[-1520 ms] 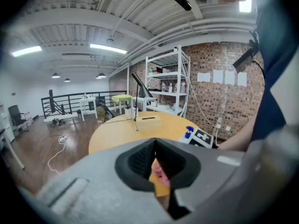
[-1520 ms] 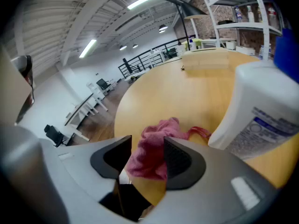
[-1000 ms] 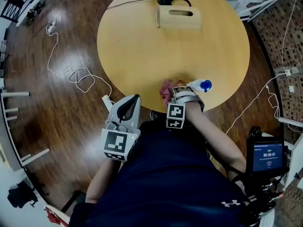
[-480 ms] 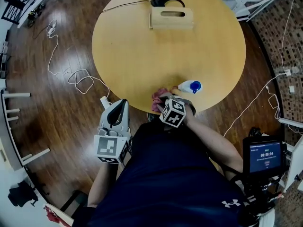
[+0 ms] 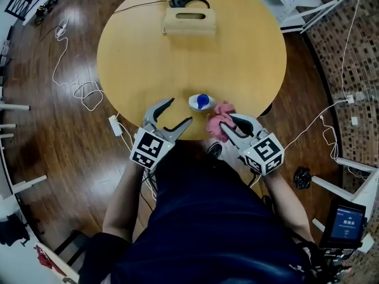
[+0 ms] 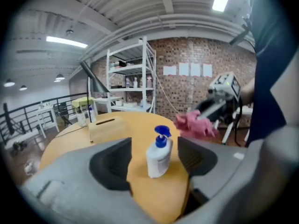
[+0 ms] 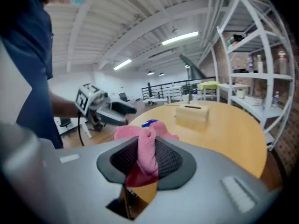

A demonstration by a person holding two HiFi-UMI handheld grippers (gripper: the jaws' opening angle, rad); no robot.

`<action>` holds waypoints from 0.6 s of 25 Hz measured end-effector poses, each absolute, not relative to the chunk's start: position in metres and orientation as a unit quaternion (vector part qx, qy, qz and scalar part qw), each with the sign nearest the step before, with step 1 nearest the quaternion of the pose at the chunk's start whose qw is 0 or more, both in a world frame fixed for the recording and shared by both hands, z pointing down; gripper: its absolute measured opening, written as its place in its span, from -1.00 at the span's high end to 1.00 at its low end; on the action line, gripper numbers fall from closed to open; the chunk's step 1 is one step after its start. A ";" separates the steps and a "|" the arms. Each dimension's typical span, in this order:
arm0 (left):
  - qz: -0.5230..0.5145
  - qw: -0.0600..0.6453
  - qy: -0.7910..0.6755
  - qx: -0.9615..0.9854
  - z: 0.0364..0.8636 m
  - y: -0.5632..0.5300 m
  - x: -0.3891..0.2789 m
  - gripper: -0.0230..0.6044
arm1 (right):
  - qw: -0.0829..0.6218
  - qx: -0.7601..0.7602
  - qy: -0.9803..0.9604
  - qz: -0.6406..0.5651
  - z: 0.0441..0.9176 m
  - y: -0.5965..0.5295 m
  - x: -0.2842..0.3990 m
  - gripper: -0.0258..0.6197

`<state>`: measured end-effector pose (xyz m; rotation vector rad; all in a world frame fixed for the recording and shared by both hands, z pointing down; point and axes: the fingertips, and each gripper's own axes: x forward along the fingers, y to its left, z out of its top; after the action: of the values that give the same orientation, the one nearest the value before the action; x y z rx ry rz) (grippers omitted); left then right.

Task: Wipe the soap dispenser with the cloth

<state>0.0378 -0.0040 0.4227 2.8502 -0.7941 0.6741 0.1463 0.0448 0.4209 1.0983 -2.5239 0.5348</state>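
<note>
Right hand-held gripper (image 7: 147, 157) clamps cloth (image 7: 141, 134), unclear from overhead.

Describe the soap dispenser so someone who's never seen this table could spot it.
On the round wooden table, look at the edge nearest the person. The soap dispenser stands upright there, just left of a bunched pink cloth in the head view. It is a white bottle with a blue pump, unlike the wooden box across the table.
</note>
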 end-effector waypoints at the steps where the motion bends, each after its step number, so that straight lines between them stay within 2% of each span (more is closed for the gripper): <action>1: 0.247 0.039 -0.250 0.936 0.436 -0.003 0.044 -0.08 | 0.159 0.415 -0.877 0.183 0.411 0.034 0.165 0.59; 5: 0.298 0.005 -0.207 0.932 0.469 -0.010 0.069 -0.09 | 0.158 0.460 -0.866 0.112 0.368 -0.003 0.182 0.59; 9: 0.310 -0.007 -0.115 0.944 0.491 -0.009 0.093 -0.30 | 0.203 0.410 -0.888 0.051 0.365 -0.026 0.125 0.59; 12: 0.330 -0.038 -0.049 0.942 0.504 -0.002 0.104 -0.29 | 0.263 0.359 -0.895 0.026 0.383 -0.026 0.080 0.59; 13: 0.336 -0.053 -0.041 0.940 0.506 -0.004 0.107 -0.24 | 0.281 0.352 -0.893 0.014 0.388 -0.027 0.073 0.59; 15: 0.337 -0.073 -0.042 0.938 0.507 -0.010 0.111 0.07 | 0.311 0.359 -0.880 -0.014 0.390 -0.033 0.075 0.59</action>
<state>0.1109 -0.0103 0.5068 3.0909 -0.1375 1.1099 0.0745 -0.0332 0.3902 0.9491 -2.3228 -0.0363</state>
